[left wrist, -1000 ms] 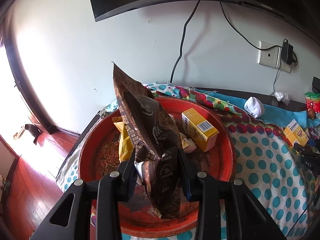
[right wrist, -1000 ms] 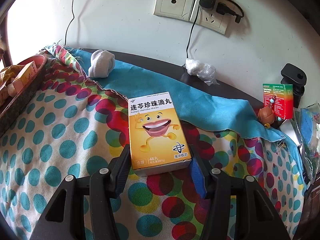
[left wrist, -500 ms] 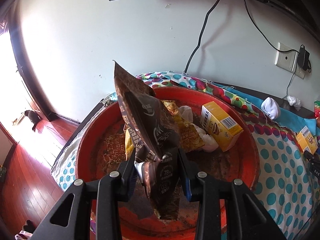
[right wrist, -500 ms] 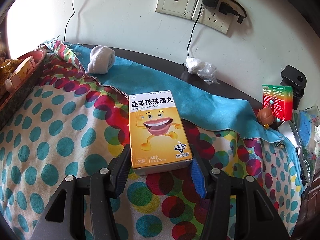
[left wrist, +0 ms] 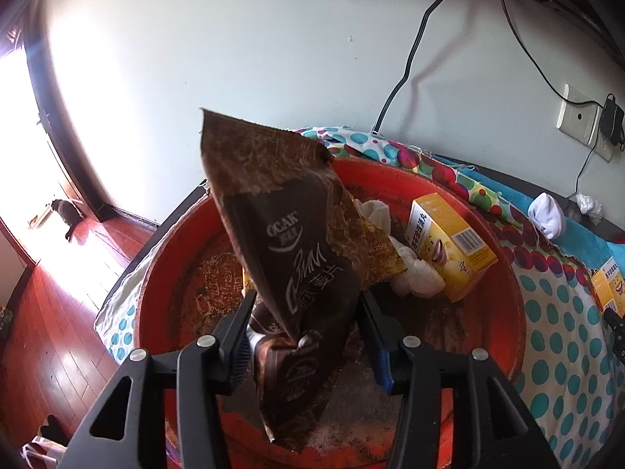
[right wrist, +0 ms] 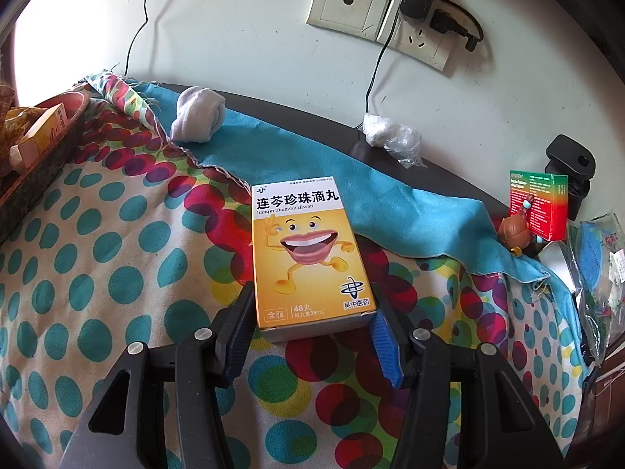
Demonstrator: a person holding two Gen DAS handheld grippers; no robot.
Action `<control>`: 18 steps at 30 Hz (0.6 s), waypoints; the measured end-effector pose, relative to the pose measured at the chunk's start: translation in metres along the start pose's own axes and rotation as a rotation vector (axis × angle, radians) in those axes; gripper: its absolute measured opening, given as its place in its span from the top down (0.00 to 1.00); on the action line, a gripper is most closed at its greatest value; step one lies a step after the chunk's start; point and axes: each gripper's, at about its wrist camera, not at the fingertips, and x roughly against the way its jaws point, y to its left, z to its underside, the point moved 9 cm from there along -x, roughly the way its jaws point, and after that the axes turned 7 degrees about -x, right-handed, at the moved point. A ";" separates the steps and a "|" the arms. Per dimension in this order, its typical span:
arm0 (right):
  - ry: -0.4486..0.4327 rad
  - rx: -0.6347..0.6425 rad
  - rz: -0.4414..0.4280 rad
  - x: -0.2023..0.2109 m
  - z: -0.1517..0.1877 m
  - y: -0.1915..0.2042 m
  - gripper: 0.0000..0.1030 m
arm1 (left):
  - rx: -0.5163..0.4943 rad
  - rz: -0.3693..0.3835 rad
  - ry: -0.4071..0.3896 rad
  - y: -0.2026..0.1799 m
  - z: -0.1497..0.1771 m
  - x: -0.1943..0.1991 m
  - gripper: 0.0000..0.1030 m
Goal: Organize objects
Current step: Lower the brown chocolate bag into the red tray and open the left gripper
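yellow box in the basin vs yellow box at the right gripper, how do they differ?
Place: one yellow box sits in the red basin; the other yellow box lies on the dotted cloth.
Pose: the basin one is tilted against white bundles; the cloth one lies flat, face up, between the right gripper pads.
Shared: same smiling-mouth print.

Two wrist fisheyes, each looking down along your own fingers

Your left camera sits close behind its fingers (left wrist: 238, 336), tilted down into the red basin (left wrist: 504, 312) beyond them, wall behind. Your right camera looks the same way past its fingers (right wrist: 384, 346) onto the dotted cloth (right wrist: 97, 273). Both views share the yellow box (right wrist: 310, 258), the white sock (left wrist: 547, 215) and the wall socket (right wrist: 347, 2).
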 end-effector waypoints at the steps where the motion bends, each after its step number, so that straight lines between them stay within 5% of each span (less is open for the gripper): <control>1: 0.000 0.000 0.000 0.000 0.000 0.000 0.50 | -0.007 -0.006 -0.002 -0.001 0.001 0.000 0.49; 18: -0.001 0.002 0.002 0.000 0.000 -0.001 0.50 | -0.074 -0.052 -0.041 -0.004 0.003 0.045 0.40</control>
